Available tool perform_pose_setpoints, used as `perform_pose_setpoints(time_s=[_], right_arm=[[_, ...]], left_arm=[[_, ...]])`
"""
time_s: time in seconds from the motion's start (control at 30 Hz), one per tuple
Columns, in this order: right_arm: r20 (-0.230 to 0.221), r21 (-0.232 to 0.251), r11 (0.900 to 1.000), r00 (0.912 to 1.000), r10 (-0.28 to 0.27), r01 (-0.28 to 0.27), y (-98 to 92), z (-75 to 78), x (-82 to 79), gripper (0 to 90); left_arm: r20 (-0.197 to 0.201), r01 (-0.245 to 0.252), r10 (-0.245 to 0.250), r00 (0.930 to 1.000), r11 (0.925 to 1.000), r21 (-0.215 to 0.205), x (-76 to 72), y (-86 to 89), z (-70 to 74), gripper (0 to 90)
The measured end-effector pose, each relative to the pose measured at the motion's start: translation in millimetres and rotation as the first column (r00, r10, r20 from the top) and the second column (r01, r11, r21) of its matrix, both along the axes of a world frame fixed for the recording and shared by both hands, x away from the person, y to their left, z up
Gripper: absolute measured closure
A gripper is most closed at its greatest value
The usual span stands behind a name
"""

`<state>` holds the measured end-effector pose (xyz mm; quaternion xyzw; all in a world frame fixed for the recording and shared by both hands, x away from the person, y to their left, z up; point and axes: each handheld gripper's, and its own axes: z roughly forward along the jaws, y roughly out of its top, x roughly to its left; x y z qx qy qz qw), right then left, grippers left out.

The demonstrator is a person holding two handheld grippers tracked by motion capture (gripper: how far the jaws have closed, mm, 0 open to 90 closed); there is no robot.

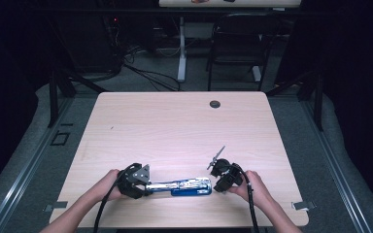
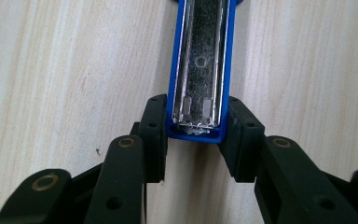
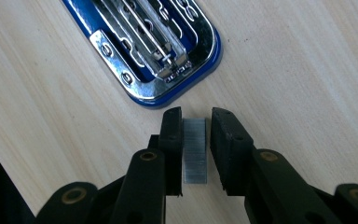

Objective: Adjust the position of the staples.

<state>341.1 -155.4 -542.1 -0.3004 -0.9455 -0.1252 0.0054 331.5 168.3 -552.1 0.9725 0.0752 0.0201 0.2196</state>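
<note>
In the high view, an opened blue stapler (image 1: 182, 186) is seen lying flat on the worktop (image 1: 175, 126) between the left gripper (image 1: 138, 180) and the right gripper (image 1: 223, 177). In the left gripper view, the stapler's blue end (image 2: 200, 93) is pinched between the jaws. In the right gripper view, a strip of staples (image 3: 195, 149) lies on the worktop between the slightly parted jaws, touching the left one, with a narrow gap at the right, just beside the stapler's rounded end (image 3: 168, 93).

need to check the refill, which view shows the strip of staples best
The right gripper view: the strip of staples lies between that gripper's jaws, near the open stapler. The high and left gripper views give no clear sight of it.
</note>
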Motion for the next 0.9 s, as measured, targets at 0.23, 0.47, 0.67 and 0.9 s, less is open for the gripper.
perform_pose_setpoints(time_s=[0.23, 0.47, 0.67, 0.9], right_arm=[[-0.002, 0.003, 1.000, 0.9996, -0.029, 0.029, 2.4, -0.1, 1.5, 74.5], [-0.003, -0.004, 0.999, 0.9994, -0.034, 0.034, 3.8, -2.8, 2.0, 77.6], [-0.005, 0.008, 0.999, 0.9994, -0.033, 0.033, 1.5, -0.5, 2.9, 78.3], [0.013, 0.043, 0.998, 0.9989, -0.046, 0.045, -3.9, 7.4, 4.0, 78.4]], left_arm=[[0.010, -0.005, 0.005, 0.9999, 1.0000, -0.005, -0.4, -0.1, -0.7, 64.9], [0.010, -0.004, 0.004, 0.9999, 1.0000, -0.005, -0.4, -0.1, -0.8, 64.9], [0.008, -0.002, 0.002, 1.0000, 1.0000, -0.004, -0.3, -0.1, -0.6, 64.9], [0.010, -0.001, 0.001, 0.9999, 1.0000, -0.006, -0.2, -0.1, -1.0, 64.9]])
